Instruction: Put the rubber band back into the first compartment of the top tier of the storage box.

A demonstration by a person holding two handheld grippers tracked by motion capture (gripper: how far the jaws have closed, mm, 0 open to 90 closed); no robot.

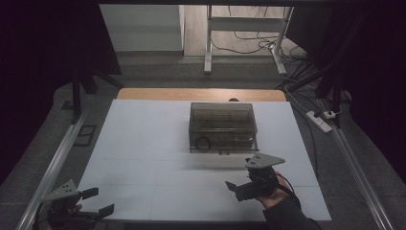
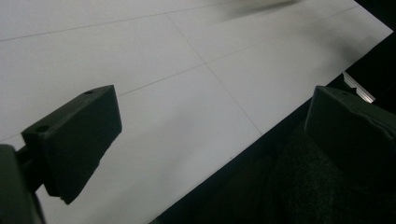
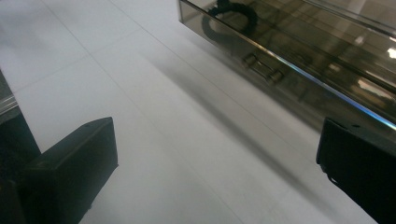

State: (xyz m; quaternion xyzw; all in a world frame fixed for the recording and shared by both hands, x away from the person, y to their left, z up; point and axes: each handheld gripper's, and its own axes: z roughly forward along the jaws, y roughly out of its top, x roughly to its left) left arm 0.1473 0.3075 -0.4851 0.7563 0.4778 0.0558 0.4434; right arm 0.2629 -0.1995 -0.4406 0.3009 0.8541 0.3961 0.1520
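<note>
Right claw [image 1: 238, 186] gapes near smoky box [image 1: 223, 127] holding, seemingly, 1 black ring [image 1: 203, 142].

My left gripper [image 2: 210, 140] hangs with its two black jaws spread wide and nothing between them — one over the white table [image 2: 140, 56], the other past its near edge. Thin seam lines cross the surface — beyond the edge lies darkness.

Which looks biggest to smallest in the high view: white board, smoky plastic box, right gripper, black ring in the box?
1. white board
2. smoky plastic box
3. right gripper, nearer the camera, so flattered
4. black ring
</note>
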